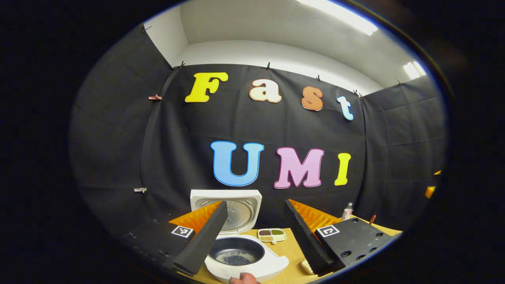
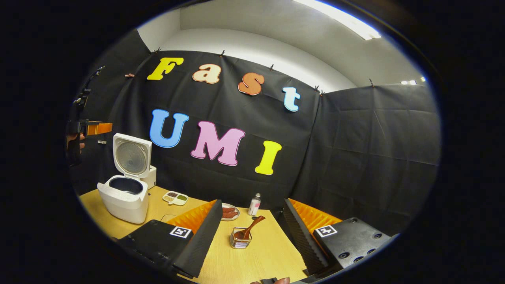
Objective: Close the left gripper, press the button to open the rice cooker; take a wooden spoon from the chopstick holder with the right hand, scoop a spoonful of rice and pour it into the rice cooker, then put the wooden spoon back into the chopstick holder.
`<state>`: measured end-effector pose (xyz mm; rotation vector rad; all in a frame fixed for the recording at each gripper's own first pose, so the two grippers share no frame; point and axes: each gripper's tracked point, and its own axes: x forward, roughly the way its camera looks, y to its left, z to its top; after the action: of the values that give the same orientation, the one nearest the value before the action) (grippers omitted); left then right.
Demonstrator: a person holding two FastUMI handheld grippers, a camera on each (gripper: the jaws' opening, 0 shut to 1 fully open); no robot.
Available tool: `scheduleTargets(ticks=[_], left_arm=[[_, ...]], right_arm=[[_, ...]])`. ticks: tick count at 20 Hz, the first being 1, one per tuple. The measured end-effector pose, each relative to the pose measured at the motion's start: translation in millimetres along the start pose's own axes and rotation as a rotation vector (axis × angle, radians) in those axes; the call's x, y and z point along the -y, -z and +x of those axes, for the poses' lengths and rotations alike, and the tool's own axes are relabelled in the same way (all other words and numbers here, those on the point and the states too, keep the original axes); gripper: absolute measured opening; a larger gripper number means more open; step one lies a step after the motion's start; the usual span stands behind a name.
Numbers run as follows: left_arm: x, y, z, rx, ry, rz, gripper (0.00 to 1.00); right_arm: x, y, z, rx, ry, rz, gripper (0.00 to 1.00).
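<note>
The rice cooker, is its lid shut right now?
No, the rice cooker has its lid standing upright, with the dark inner pot exposed in the right gripper view.

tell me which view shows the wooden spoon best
The right gripper view: the wooden spoon stands in the chopstick holder on the table straight ahead, between the open jaws, handle leaning up to the right. In the left gripper view I can pick out no more than a thin brown tip near the right edge, possibly its handle.
</note>
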<state>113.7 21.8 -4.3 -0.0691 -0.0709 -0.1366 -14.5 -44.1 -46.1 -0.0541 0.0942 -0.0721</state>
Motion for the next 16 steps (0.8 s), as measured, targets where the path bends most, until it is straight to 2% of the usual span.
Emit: scheduleTargets(ticks=[5, 9, 13, 16], left_arm=[[9, 7, -51, -0.033, -0.046, -0.035, 0.98], [21, 3, -82, -0.023, -0.070, -0.053, 0.95], [28, 16, -101, -0.069, -0.140, -0.030, 0.95], [43, 27, -111, -0.110, -0.165, -0.074, 0.95]], right_arm=[[1, 23, 29, -0.035, -0.072, 0.058, 0.98], [4, 58, 60, -0.093, -0.149, 0.141, 0.98], [19, 95, 100, -0.128, -0.171, 0.224, 0.98], [28, 131, 131, -0.157, -0.187, 0.245, 0.98]])
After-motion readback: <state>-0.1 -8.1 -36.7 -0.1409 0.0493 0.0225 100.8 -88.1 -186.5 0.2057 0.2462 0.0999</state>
